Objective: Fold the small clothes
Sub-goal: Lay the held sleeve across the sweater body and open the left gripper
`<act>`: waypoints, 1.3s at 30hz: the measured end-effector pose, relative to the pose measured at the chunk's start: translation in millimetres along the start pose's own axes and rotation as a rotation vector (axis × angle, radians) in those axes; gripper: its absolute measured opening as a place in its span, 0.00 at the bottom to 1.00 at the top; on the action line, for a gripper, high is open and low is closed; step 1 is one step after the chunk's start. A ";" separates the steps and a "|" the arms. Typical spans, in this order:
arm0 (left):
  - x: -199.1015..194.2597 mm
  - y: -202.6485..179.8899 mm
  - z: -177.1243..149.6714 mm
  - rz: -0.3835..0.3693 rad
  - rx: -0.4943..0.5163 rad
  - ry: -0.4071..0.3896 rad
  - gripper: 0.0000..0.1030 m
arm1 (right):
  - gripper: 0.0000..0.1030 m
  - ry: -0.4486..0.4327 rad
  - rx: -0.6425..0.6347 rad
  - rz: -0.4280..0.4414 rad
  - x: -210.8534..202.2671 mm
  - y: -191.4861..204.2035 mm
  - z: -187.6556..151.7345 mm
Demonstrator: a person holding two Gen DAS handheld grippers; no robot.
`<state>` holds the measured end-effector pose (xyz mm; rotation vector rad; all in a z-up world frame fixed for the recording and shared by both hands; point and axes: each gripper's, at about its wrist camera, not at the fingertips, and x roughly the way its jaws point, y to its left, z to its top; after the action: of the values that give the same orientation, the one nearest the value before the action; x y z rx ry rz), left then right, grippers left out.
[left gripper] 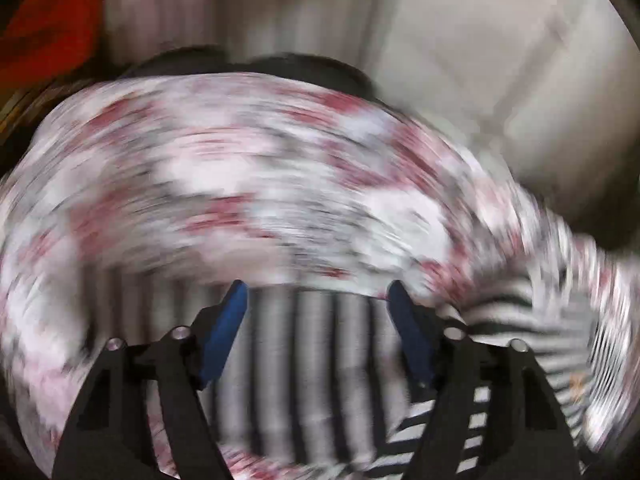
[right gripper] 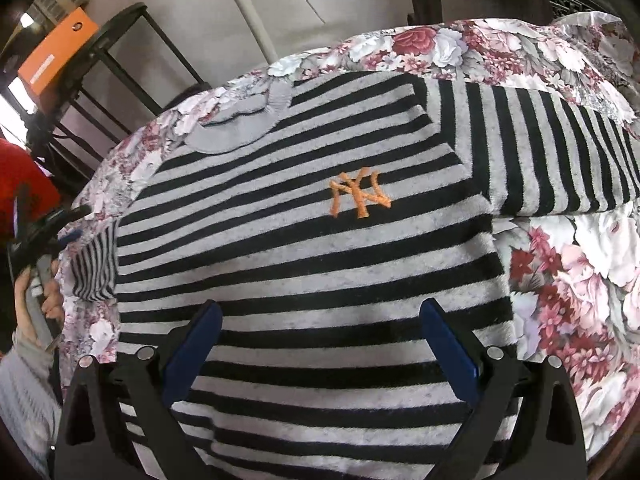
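Striped sweater (right gripper: 304, 248) flat on floral cloth (right gripper: 568, 280). Right gripper (right gripper: 320, 312) released above sweater's lower body, nothing grasped. Left gripper (left gripper: 316, 292) released over sweater's edge, view blurred.

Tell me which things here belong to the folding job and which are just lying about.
Part of the job:
- black and grey striped knit sweater with orange embroidered logo
- left gripper, open
- right gripper, open

Just lying about:
- pink and white floral cloth under the sweater
- orange box
- black metal rack
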<state>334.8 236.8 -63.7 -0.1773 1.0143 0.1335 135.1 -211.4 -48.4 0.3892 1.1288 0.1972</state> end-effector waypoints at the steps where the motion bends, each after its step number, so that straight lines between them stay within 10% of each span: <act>1: 4.5 -7.0 -6.0 0.000 0.051 0.015 0.67 | 0.96 0.008 0.019 0.018 2.0 -2.6 1.7; 9: 82.3 -41.4 -23.1 0.064 0.460 0.088 0.74 | 0.96 0.088 0.032 0.070 19.8 -1.3 -1.8; 11: 83.3 -39.9 -22.6 0.031 0.450 0.076 0.62 | 0.96 0.092 0.026 0.071 21.8 0.5 -1.7; 14: 75.9 -38.0 -23.8 -0.009 0.448 0.063 0.11 | 0.96 0.093 0.011 0.063 23.2 3.7 -1.9; 24: 15.8 2.2 -5.1 -0.058 0.176 -0.137 0.00 | 0.96 0.067 0.018 0.080 17.7 4.5 0.8; 28: 78.3 4.2 -9.2 0.216 0.178 -0.002 0.00 | 0.96 0.074 0.000 0.071 20.7 8.7 -1.0; 34: 52.1 11.3 -20.6 0.180 0.162 -0.067 0.07 | 0.96 0.053 0.013 0.052 16.4 4.8 2.1; 36: 44.1 18.3 -18.4 0.113 0.139 -0.065 0.32 | 0.96 0.047 0.033 0.060 14.2 1.1 3.6; 39: 72.8 43.5 -32.0 0.289 0.151 0.012 0.49 | 0.96 0.054 0.033 0.031 16.8 -3.1 2.9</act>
<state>337.8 274.7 -146.0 0.1072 1.0534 0.3179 144.6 -209.0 -62.7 0.4326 1.1808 0.2178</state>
